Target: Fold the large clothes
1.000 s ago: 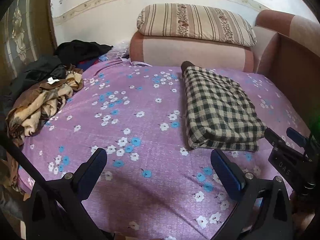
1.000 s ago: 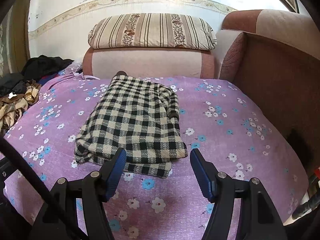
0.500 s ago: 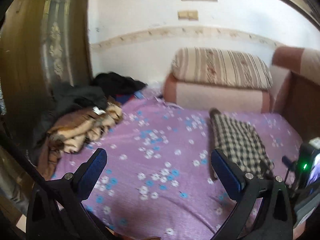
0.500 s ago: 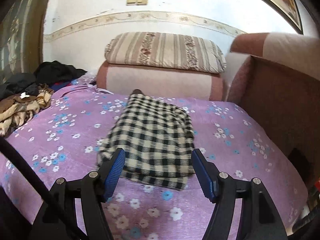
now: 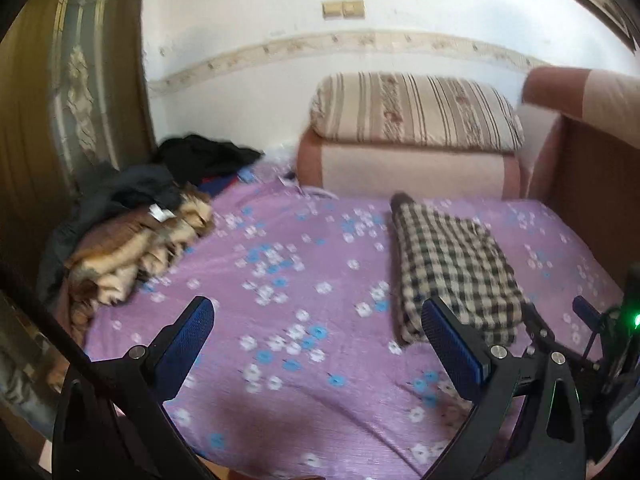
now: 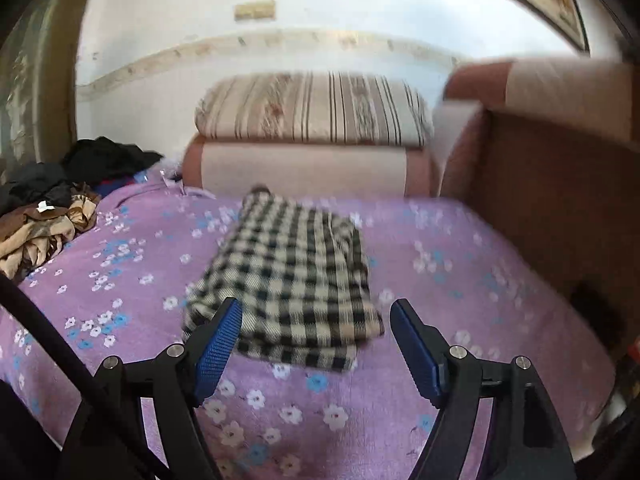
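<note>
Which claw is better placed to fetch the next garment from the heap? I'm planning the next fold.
Left, probably. The left claw is open over bare sheet, nearer the unfolded clothes pile on that side. The right claw, also open, faces the folded checked garment, with the pile far left.

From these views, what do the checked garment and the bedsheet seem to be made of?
Checked garment: looks like thick woven cloth, perhaps wool or flannel; matte, with a diagonal weave visible, and its folded layers stack thick. Bedsheet: thin printed fabric, purple with flowers; it seems smooth with a slight sheen, perhaps cotton or polyester. Blur leaves both uncertain.
</note>
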Demonstrator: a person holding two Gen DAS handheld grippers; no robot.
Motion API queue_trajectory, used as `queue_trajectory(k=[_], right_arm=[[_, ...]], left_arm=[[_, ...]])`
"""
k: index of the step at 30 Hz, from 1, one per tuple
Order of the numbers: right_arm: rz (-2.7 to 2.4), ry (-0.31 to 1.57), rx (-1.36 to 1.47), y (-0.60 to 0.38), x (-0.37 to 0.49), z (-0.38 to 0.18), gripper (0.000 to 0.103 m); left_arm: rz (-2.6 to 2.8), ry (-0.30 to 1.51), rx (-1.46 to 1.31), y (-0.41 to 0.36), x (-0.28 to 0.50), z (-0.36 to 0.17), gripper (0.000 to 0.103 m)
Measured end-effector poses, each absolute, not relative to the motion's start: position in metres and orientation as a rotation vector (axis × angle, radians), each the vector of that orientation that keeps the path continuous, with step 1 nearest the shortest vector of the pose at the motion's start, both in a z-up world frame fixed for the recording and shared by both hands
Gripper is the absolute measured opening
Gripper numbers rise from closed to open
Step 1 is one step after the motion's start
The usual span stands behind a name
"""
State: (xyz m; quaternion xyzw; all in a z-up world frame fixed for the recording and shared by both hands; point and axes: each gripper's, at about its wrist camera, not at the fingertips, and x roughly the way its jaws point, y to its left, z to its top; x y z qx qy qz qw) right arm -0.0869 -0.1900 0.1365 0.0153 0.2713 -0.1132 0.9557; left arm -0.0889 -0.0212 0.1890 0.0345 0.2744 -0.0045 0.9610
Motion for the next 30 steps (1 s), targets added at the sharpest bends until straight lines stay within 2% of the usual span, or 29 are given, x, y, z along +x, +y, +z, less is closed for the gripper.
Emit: queue_trajectory(k=[11,30], right_arm=[[-0.278,0.612,0.058,-0.213,-0.074,0.119,0.081],[-0.283,0.655,-0.032,-0.193,-0.066,0.103,0.081]], left_arm=[[-0.07,0.712,0.115,-0.053,-0.052,0.135,0.103],[-0.05,0.753,0.061,-0.035,-0.044,0.126,0.103]])
